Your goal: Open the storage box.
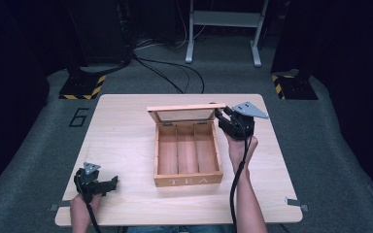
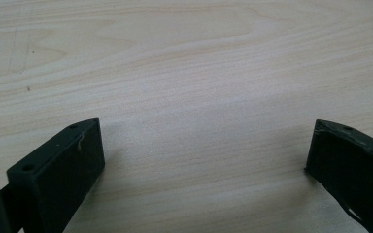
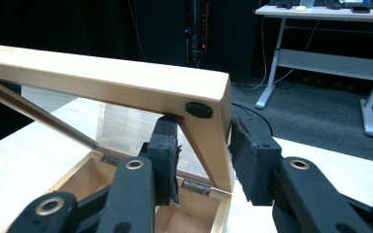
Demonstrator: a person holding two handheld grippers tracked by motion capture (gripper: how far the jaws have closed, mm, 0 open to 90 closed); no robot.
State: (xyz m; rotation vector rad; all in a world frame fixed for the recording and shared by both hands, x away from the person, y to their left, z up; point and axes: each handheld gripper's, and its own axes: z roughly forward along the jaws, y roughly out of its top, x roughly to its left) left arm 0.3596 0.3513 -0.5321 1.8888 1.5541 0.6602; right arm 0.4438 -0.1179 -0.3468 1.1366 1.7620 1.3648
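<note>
Pale wooden table [image 1: 121,145] under dark surroundings — at its middle sits a wooden tea box [image 1: 188,154] with three bare compartments, its glass-paned lid [image 3: 126,87] raised upright at the far edge. At the lid's right corner, the right gripper [image 3: 204,155] clamps the frame between its pads. Near the table's front left corner, the left gripper [image 2: 204,155] rests with jaws spread wide — bare wood between them.
</note>
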